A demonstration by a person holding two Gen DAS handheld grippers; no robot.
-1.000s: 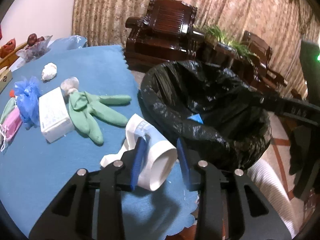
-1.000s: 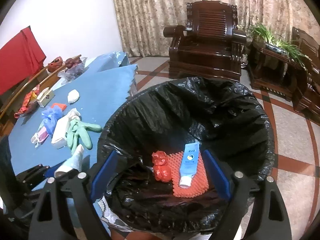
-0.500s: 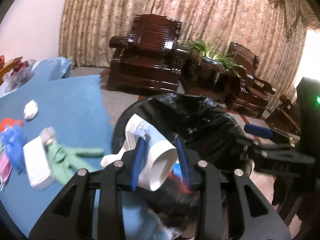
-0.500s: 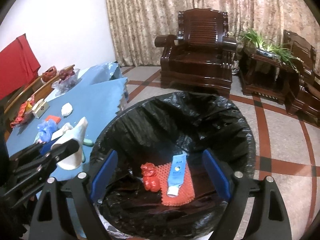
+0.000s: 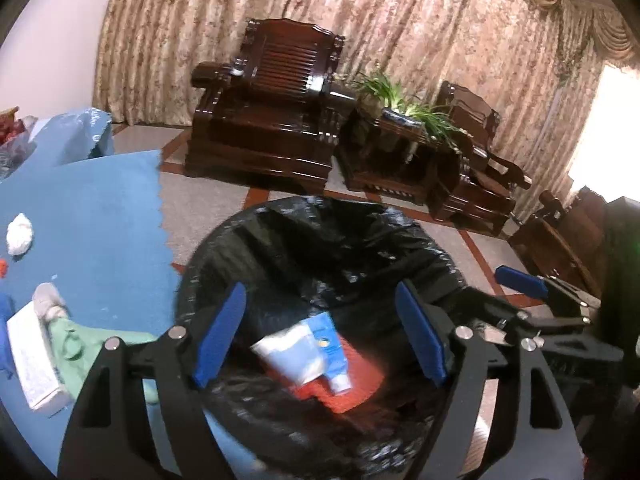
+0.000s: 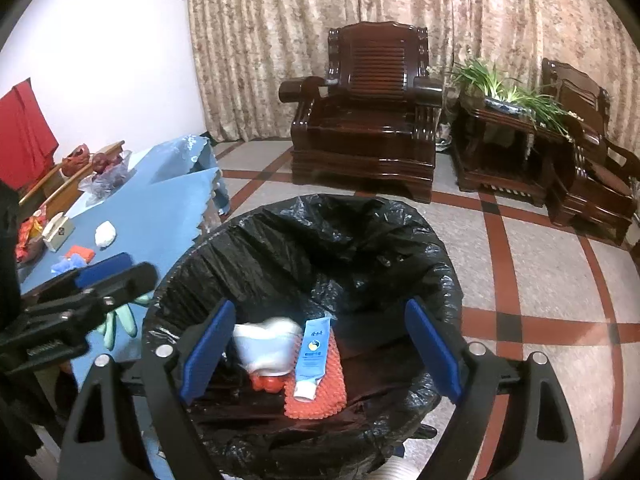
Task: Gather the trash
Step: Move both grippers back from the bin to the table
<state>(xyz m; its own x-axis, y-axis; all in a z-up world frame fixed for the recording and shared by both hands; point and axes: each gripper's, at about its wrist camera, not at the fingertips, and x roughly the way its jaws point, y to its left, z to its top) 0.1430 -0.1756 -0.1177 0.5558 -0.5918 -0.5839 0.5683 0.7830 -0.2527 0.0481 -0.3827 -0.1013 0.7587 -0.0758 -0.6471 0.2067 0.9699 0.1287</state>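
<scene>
Nearest, the left gripper [image 5: 320, 336] stands with jaws spread wide and nothing between them, poised above the mouth of the black-lined bin [image 5: 304, 216]; the spacing suits a release over the opening. Below and between its jaws a blurred white tube [image 5: 294, 354] lies inside the bin, beside a blue-labelled tube [image 5: 332, 350] and an orange mesh pad [image 5: 352, 392]. The right gripper [image 6: 320, 354] is likewise spread and empty, its jaws straddling the same contents from the opposite side; a red scrap [image 6: 266, 383] shows under the white tube.

Left of the left jaw, the blue table [image 5: 96, 216] ends in a scalloped edge just beside the bin rim. On it remain uncollected items: a green glove [image 5: 86, 344], a white box [image 5: 32, 360] and a crumpled white wad [image 5: 19, 234].

Beyond the jaws, open tiled floor [image 6: 532, 264] separates the bin from the dark wooden armchair [image 6: 368, 120], giving free room ahead.
</scene>
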